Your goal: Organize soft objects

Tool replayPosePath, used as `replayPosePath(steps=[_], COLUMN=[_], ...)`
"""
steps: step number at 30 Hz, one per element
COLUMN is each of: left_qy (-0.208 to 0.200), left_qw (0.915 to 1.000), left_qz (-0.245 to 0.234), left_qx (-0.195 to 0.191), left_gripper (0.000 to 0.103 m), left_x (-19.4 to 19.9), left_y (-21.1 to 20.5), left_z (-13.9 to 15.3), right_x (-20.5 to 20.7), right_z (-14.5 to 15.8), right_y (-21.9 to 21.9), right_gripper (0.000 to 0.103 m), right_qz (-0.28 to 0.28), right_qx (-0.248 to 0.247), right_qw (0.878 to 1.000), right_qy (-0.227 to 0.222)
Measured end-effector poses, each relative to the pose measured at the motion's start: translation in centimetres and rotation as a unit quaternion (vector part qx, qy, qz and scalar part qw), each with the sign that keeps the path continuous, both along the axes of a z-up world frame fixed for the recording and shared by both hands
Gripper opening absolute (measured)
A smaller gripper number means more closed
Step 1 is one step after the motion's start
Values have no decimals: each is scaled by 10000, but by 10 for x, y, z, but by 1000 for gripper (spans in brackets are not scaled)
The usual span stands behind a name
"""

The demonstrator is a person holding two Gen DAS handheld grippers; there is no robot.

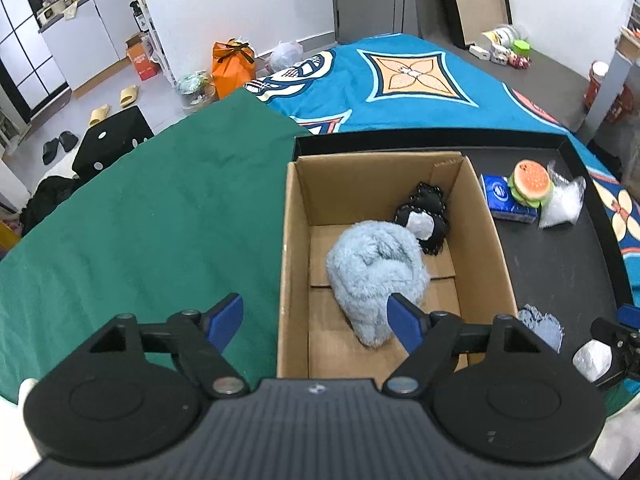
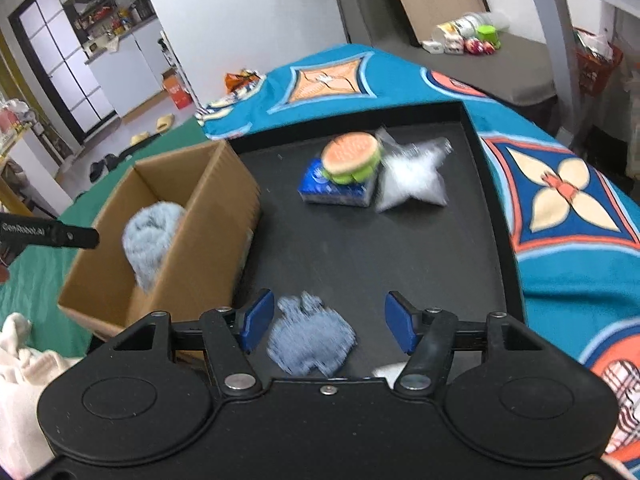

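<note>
A cardboard box (image 1: 296, 280) stands at the left end of a black tray (image 1: 560, 264). Inside it lie a fluffy light-blue bundle (image 1: 372, 272) and a black-and-white soft piece (image 1: 424, 220). My left gripper (image 1: 316, 308) hangs open over the box's near left corner, holding nothing. On the tray beside the box lies a small blue-grey cloth (image 2: 312, 336), between the fingers of my open right gripper (image 2: 328, 304); the pads do not press on it. Farther back, a burger toy (image 2: 352, 158) rests on a blue tissue pack (image 2: 336, 190) next to a white star-shaped bag (image 2: 412, 184).
The tray sits on a blue patterned blanket (image 1: 400, 92), with a green cloth (image 1: 160, 208) to the left of the box. A cream fabric (image 2: 16, 360) lies at the near left. A black dotted cube (image 1: 112, 140) and slippers are on the floor beyond.
</note>
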State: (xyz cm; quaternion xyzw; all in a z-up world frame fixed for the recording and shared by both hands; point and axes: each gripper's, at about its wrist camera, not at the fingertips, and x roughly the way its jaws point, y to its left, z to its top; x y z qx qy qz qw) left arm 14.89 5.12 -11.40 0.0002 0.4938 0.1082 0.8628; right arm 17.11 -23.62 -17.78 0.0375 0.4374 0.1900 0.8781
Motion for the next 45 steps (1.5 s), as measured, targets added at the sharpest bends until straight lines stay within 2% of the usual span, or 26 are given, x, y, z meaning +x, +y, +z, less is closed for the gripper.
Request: replayPosePath(steps=[6,12,19,20,21,23,33,45], left_qy=[53,156,311,325,330,346,407,255], left_qw=[9995,9990,9982,9981,9980,9977,9971,9988], left_qz=[-225,-193,-191,-220,-252,-290,-331,-203], left_qx=[229,364,481,476,472,502,545,371], left_gripper=[78,78,78,78,78,78,78,78], left_x=[-3,-5,-6,-6,-6,-6,-6,-11], left_y=[-15,-18,-19,-19,-20,-22,-24,-11], left_z=[-4,-11,-18,-18,-19,-20,-25,-19], right_x=[-7,-11,-11,-12,-11,-10,-10,-8], right_z=[-16,-37,-50,-52,-54,-57,-48,-14], right_y=[-18,-28,-20,-19,-18,-17,-22,-6], right_gripper=[61,61,61,59,47,43,42,43], right_qz=[-259,-411,-288,-259,-243,-247,-343,-239], right_qx=[-67,-113,-321,-383,-463,-506,-489,-370], right_qw=[9995,9980,9977,9974,9969,9966,9972,9990], right_qy=[196,463,531,557,581,600,443,-32])
